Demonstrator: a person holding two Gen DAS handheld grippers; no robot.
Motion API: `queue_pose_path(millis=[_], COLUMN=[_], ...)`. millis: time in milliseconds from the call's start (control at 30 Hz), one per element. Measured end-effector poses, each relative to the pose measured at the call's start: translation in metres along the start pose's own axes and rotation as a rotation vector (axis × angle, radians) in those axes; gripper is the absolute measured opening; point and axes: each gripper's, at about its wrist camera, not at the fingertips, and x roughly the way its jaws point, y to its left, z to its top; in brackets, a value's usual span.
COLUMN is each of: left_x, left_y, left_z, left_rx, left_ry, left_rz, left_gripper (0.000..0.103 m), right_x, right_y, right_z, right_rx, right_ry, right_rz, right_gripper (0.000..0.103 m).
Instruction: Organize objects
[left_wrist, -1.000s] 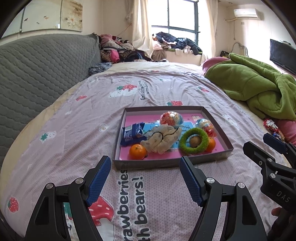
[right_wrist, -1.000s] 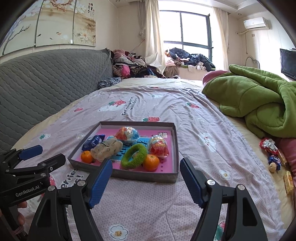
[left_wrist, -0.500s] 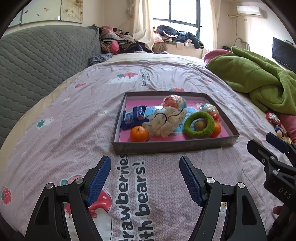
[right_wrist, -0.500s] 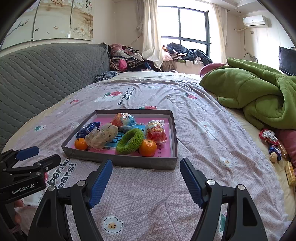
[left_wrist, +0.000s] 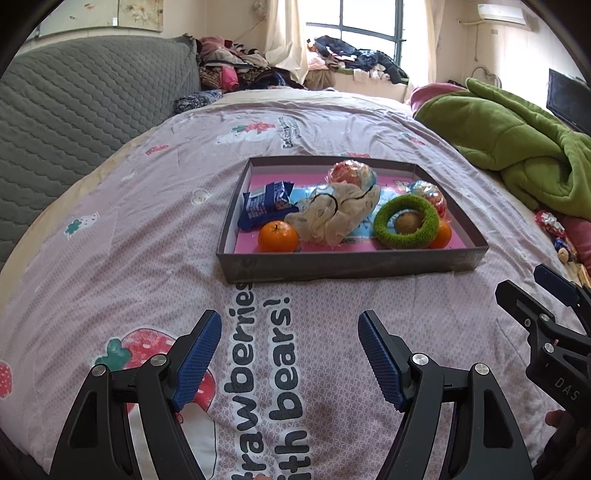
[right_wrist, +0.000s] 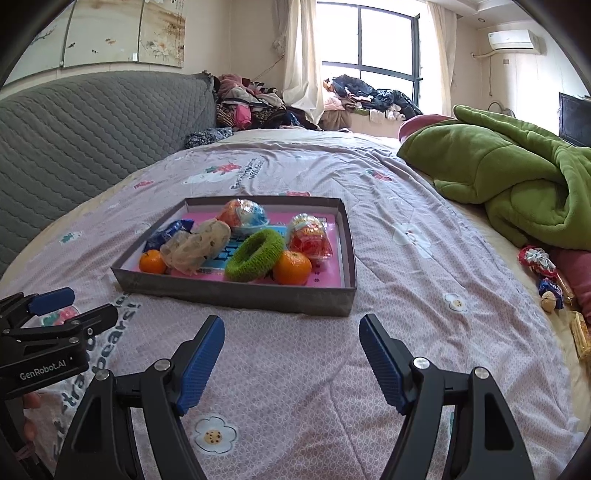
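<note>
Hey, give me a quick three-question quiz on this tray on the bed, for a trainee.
1. True or false: both the left gripper and the right gripper are open and empty.
2. How many oranges lie in the tray?
3. What sits inside the green ring: A a walnut-like brown nut, B a blue snack packet, C an orange?

Key: 1 true. 2 two. 3 A, the nut.

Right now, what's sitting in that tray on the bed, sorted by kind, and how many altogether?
Oranges: 2
Wrapped round sweets: 2
Blue snack packet: 1
Crumpled cloth bundle: 1
Green fuzzy ring: 1
Small brown nut inside the ring: 1
Total: 8 in the tray
</note>
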Motion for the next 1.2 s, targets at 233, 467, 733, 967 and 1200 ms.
queue_pose_path(millis=[233,467,733,967,1200], left_x=[0.004,0.008,0.014,0.021,0.026], left_y=[0.002,0.001,0.000,0.002,0.003], left_z=[-0.006,-0.011,-0.016,-0.020,-0.023], left_rx=[-0.004,0.002,0.015,0.016,0.015], left_ry=[-0.008,-0.019,-0.027,-0.025,-0.016], left_rz=[0.000,0.005,0.011,0.015,0.011], left_gripper=[0.078,0.078,0.078,0.078,0.078], right_x=[0.006,0.008,0.010,0.016,0.018], right_y=[0.000,0.000,0.002,0.000,0.000], right_z=[-0.009,-0.013,-0.019,-0.024,-0.029], right_rx=[0.000,0.006,0.011,0.030,0.029], right_ry=[0.009,0.007,0.006,0.024,0.031], right_rz=[-0.013,-0.002,0.006,0.004,-0.007], right_gripper=[0.075,0.075,0.075,0.075,0.075])
